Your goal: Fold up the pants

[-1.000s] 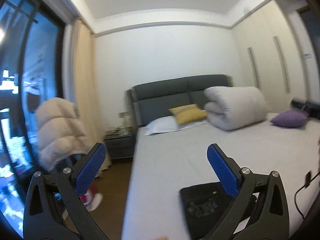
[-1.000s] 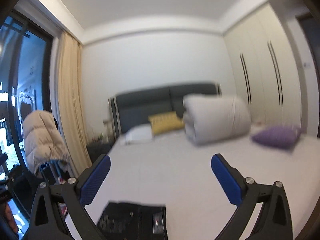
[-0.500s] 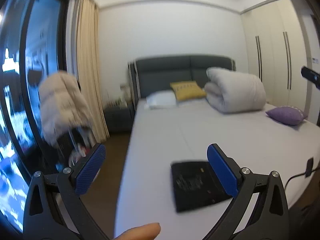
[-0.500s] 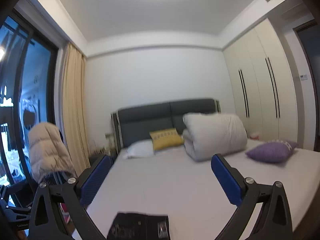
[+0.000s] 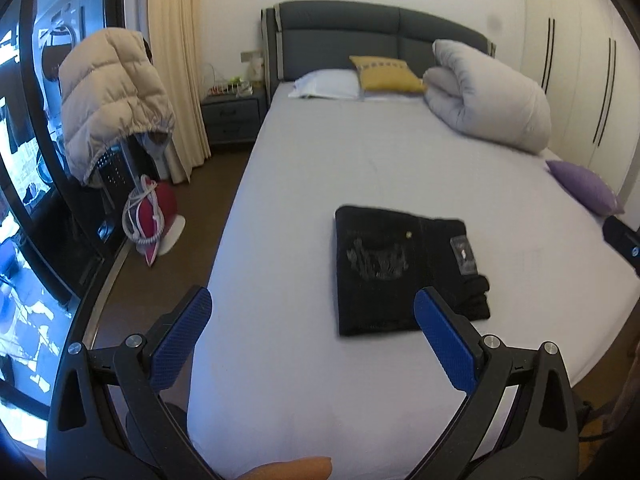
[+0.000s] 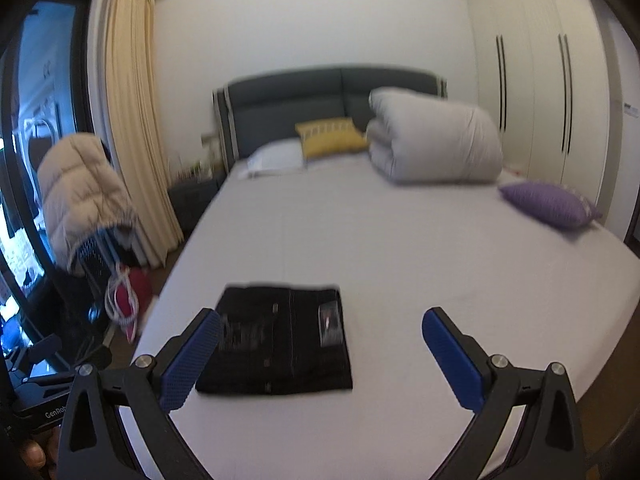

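Black pants (image 5: 404, 270) lie folded into a flat rectangle on the grey bed (image 5: 360, 168), near its foot. They also show in the right wrist view (image 6: 280, 340). My left gripper (image 5: 316, 334) is open and empty, held above the bed's near edge, short of the pants. My right gripper (image 6: 320, 354) is open and empty, held above the bed with the pants behind its left finger (image 6: 192, 356).
A rolled white duvet (image 5: 488, 92), a yellow cushion (image 5: 384, 74), a white pillow (image 5: 326, 84) and a purple cushion (image 5: 586, 186) lie on the bed. A beige puffer jacket (image 5: 112, 96) hangs left. A red iron (image 5: 152, 216) sits on the floor.
Both cameras have tilted down toward the bed. The folded pants now sit fuller and higher in both views. Both grippers stay open.
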Tool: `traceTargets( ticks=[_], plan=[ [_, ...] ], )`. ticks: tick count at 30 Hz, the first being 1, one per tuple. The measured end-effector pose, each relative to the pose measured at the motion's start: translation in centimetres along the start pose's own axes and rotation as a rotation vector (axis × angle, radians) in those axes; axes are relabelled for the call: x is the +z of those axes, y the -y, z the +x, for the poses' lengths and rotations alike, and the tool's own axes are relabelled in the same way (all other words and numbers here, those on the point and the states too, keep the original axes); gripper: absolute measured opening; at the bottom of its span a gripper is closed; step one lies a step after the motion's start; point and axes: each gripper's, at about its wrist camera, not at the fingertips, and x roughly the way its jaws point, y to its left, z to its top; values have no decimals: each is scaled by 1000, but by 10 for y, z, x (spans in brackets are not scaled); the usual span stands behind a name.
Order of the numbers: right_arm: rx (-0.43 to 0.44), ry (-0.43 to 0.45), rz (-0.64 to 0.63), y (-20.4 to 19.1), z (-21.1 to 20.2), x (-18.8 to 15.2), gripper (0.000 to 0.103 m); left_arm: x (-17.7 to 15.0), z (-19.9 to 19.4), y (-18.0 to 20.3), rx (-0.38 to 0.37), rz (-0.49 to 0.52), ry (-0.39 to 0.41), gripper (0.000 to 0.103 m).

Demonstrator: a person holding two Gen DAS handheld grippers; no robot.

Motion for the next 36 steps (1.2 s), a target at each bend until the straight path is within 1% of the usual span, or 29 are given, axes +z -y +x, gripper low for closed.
traceTargets(
  ticks=[3, 6, 12, 36],
  plan=[
    [4, -52, -1, -2, 11, -10, 103, -6, 12, 1, -6, -4, -30, 103],
    [-2, -70, -15, -3, 17, -15, 103, -10, 25, 2, -5, -10, -48, 103],
    [-9, -99, -32, -5, 26, -20, 103, -17, 38, 2, -4, -9, -65, 103],
    [1, -142, -60, -14, 35, -28, 103, -29, 50, -2, 7, -11, -88, 103]
  ],
)
